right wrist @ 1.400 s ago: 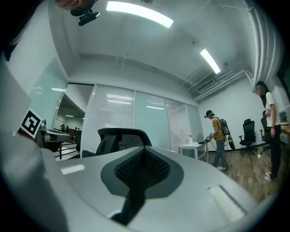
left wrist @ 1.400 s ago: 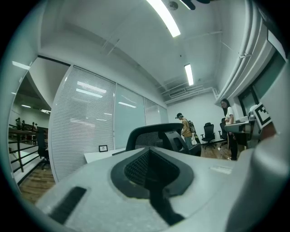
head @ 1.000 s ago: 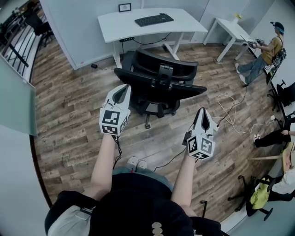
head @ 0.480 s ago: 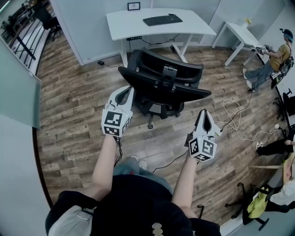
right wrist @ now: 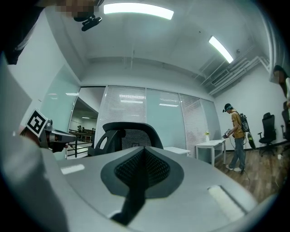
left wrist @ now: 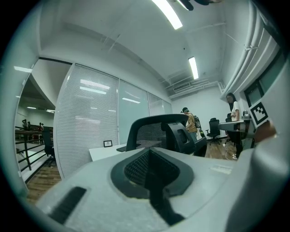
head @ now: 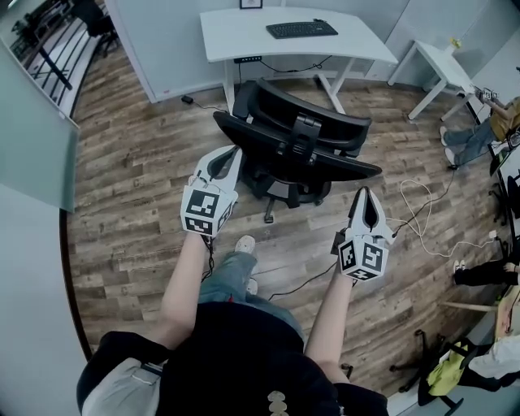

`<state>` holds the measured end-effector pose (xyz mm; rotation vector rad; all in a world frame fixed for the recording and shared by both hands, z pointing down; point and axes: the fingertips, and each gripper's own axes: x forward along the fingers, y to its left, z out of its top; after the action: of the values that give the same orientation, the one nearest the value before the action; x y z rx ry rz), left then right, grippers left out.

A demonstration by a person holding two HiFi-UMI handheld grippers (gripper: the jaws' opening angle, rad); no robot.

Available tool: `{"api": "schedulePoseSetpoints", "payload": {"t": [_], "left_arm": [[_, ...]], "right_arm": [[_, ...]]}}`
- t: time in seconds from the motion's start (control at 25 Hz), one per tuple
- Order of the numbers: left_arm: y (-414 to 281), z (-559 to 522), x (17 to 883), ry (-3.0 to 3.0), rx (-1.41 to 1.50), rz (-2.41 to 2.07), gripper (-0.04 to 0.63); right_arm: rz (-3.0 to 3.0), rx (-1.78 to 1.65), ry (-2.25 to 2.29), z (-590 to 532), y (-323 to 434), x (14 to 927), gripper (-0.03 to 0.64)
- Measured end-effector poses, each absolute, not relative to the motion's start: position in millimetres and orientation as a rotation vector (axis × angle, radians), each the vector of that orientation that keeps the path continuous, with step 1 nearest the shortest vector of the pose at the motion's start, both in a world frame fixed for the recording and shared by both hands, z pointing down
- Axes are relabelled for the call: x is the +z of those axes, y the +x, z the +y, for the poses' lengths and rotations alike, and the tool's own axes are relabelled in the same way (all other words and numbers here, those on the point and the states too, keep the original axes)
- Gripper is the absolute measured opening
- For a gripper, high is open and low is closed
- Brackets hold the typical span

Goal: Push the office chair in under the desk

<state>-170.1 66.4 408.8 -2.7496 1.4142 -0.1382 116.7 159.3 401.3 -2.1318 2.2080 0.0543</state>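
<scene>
Wood flooring is carrying the likely free-rolling office chair short of the table while you are holding left tool and right tool, jaws together, empty, behind its stiff backrest.

From above, the office chair shows me mostly its backrest and headrest. They cover the seat, and only one leg of the base pokes out. Looking along my left gripper and my right gripper, my own grey bodies blot out everything of the chair below its upper back. The top border cuts off the desk's far edge and most of a small frame. The keyboard's keys are too small to tell apart. A person is cropped by the right border.
</scene>
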Motion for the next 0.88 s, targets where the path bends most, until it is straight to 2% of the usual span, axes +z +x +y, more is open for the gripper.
{"api": "schedulePoseSetpoints", "payload": {"t": [0.44, 0.64, 0.68, 0.72, 0.88], "left_arm": [[-158, 24, 407, -2.773, -0.198, 1.274, 0.006], [-147, 14, 405, -2.754, -0.312, 1.100, 0.008], [-143, 14, 405, -2.769, -0.340, 1.042, 0.052], [-139, 15, 405, -2.777, -0.372, 0.985, 0.100], [-131, 13, 416, -2.727, -0.551, 0.797, 0.178]], "right_arm": [[2.561, 0.196, -2.037, 115, 109, 398, 0.008], [2.841, 0.310, -1.884, 99, 84, 395, 0.009], [2.893, 0.333, -1.852, 97, 80, 394, 0.032], [2.946, 0.352, -1.825, 96, 76, 394, 0.090], [3.201, 0.424, -1.757, 92, 72, 406, 0.123]]}}
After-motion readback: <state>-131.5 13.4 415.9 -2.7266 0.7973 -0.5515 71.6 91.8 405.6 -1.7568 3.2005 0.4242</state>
